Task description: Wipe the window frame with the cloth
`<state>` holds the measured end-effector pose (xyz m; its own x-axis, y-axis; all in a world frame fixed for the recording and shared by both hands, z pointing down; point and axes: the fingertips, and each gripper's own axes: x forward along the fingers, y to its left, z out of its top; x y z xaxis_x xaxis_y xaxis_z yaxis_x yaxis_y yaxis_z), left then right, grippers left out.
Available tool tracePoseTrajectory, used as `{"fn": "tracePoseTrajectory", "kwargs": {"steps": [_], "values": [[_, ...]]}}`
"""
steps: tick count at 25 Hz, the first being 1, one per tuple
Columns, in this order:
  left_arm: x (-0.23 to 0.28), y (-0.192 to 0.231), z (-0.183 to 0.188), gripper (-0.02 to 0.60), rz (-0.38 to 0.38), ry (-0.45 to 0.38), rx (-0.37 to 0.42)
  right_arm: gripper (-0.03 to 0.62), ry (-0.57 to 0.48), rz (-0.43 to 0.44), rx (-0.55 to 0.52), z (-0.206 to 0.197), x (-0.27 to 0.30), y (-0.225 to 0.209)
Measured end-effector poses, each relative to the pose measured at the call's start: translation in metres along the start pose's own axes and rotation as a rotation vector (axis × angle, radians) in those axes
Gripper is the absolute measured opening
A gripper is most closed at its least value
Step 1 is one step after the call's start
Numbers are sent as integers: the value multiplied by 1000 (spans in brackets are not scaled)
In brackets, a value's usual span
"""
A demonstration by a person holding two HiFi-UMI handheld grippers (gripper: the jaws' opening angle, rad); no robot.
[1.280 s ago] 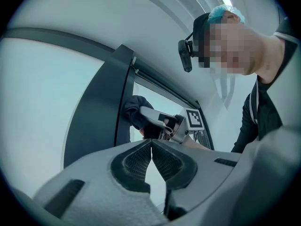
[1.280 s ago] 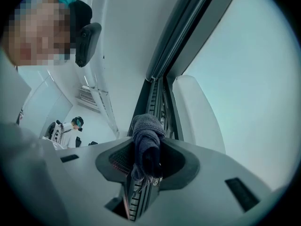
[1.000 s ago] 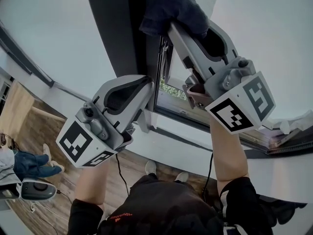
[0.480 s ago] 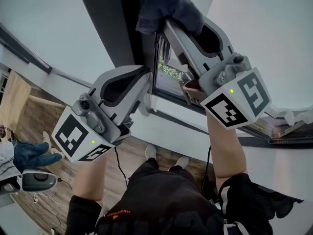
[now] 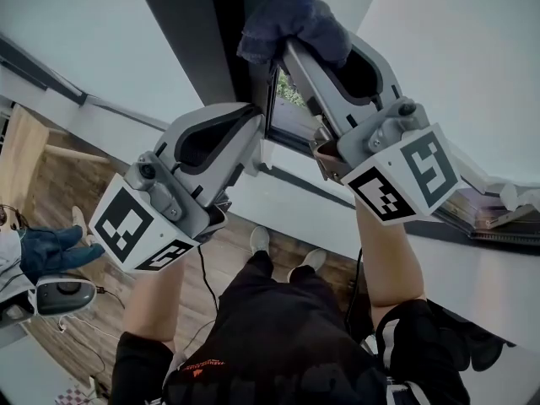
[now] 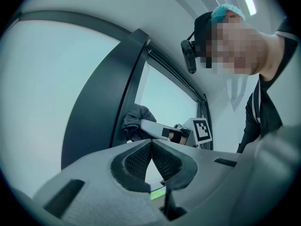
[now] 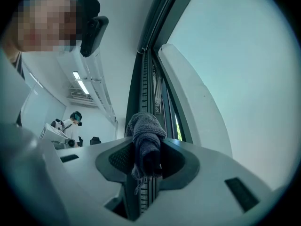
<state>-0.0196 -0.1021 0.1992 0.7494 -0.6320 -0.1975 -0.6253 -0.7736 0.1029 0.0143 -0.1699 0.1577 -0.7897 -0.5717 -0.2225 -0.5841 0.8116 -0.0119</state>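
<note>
A dark grey cloth (image 5: 294, 17) is bunched at the tip of my right gripper (image 5: 291, 45), which is shut on it and holds it against the dark window frame (image 5: 228, 49). In the right gripper view the cloth (image 7: 146, 140) hangs pinched between the jaws, with the window frame (image 7: 148, 74) running up just behind it. My left gripper (image 5: 253, 137) sits lower and to the left, close to the frame, shut with nothing between its pads. From the left gripper view, the cloth (image 6: 136, 124) and the right gripper (image 6: 157, 130) show ahead, against the window frame (image 6: 101, 93).
A pale wall (image 5: 76, 32) lies left of the frame and a white panel (image 5: 447, 49) to its right. The window sill (image 5: 295, 184) runs below. A person (image 7: 70, 124) stands far off in the room. Wooden floor (image 5: 51, 218) and a seated person's leg (image 5: 51, 256) show below left.
Both grippers have shifted slightly along the frame, the right one keeping the cloth pressed to it. Grip states are unchanged.
</note>
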Motion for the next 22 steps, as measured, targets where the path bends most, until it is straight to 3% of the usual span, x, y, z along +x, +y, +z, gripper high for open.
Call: {"fn": "tracePoseTrajectory", "kwargs": {"steps": [22], "values": [[-27,22,-82,21,78,97,-118,129,129,-43,140,-127,-20,2]]}}
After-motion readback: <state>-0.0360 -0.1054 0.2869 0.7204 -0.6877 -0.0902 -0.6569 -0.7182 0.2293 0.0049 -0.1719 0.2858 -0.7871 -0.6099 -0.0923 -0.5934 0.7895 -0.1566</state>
